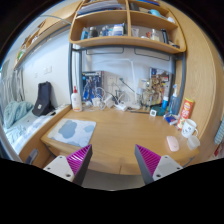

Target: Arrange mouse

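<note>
Hand-held gripper: the hand-held gripper (112, 162) with two magenta pads is spread wide and holds nothing; bare wood shows between its fingers.
Landmark: the pale blue mouse pad with a darker blue blot (70, 132) lies on the light wooden tabletop (118, 140), just ahead of the left finger.
Task thing: a small pale pinkish rounded object (173, 144), which I judge to be the mouse, rests on the tabletop well apart from the mouse pad, on the far side of the right finger. I cannot tell its shape for sure.
Near the mouse: white and orange small items (187, 124) stand close behind it, away from the mouse pad.
Behind the mouse pad: a white bottle (75, 99) stands beyond it against the wall, and cluttered wooden shelves (125, 30) hang above.
Stage: my judgement is that the approach is not yet begun; the mouse is untouched.
Risk one: the gripper points at the empty middle, so a straight advance would miss the mouse; it must turn away from the mouse pad first.
Risk two: a smooth rounded shell may slip out of the pads if they close off-centre.
Risk three: a wide swing may knock over the items behind the mouse.
Risk four: the pad may slide when the mouse is set down on it.
</note>
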Tool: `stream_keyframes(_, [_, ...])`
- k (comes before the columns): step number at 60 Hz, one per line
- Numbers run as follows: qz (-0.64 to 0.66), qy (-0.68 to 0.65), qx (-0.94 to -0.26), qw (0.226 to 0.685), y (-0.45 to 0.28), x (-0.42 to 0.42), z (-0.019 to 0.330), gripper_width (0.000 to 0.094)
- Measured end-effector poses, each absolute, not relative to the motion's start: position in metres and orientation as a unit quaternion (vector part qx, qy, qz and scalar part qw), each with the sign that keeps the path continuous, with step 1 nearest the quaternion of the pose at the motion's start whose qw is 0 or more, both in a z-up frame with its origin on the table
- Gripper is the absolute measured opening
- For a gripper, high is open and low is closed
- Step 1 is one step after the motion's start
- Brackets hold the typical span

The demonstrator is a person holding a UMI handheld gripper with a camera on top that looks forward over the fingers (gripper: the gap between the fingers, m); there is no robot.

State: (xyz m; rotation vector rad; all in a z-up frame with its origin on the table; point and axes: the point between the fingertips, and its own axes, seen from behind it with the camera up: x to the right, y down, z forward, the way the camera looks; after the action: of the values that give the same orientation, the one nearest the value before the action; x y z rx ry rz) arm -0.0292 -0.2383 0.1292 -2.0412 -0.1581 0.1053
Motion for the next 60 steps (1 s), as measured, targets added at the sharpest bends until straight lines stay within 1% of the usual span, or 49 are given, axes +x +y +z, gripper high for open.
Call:
stream_keyframes(7, [0.023,-0.051,-0.866,0.497,-0.244,0.018,0.098,0.0849])
stream_keyframes(8, [0.019,-0.045,-0.869,0.493,-0.248,0.017,0.104,0.0849])
stream_keyframes(9, [0.019,-0.043,-0.87,0.492,-0.244,0.036,0.085,0.0849])
stream_keyframes(13, [0.008,-0.026,-0.878,0.477,-0.243,0.076,0.063,0.0847])
stream_keyframes(24, [-0.036,0.018,-0.894,0.446,-0.226,0.182,0.022,0.0843])
stream_keyframes(31, [-0.045,0.039,-0.898,0.436,-0.198,0.228,0.007,0.083])
stream_keyframes(44, [-0.023,0.05,-0.899,0.434,-0.127,0.253,-0.002,0.0824])
stream_keyframes(47, [-0.015,0.052,-0.9,0.433,-0.113,0.254,-0.004,0.0799])
stream_keyframes(52, [-0.005,0.05,-0.9,0.433,-0.093,0.256,-0.005,0.0725])
stream_keyframes(58, [-0.002,0.044,-0.908,0.416,-0.083,0.258,-0.017,0.0648])
stream_keyframes(60, [-0.002,0.041,-0.905,0.423,-0.078,0.259,-0.016,0.0625])
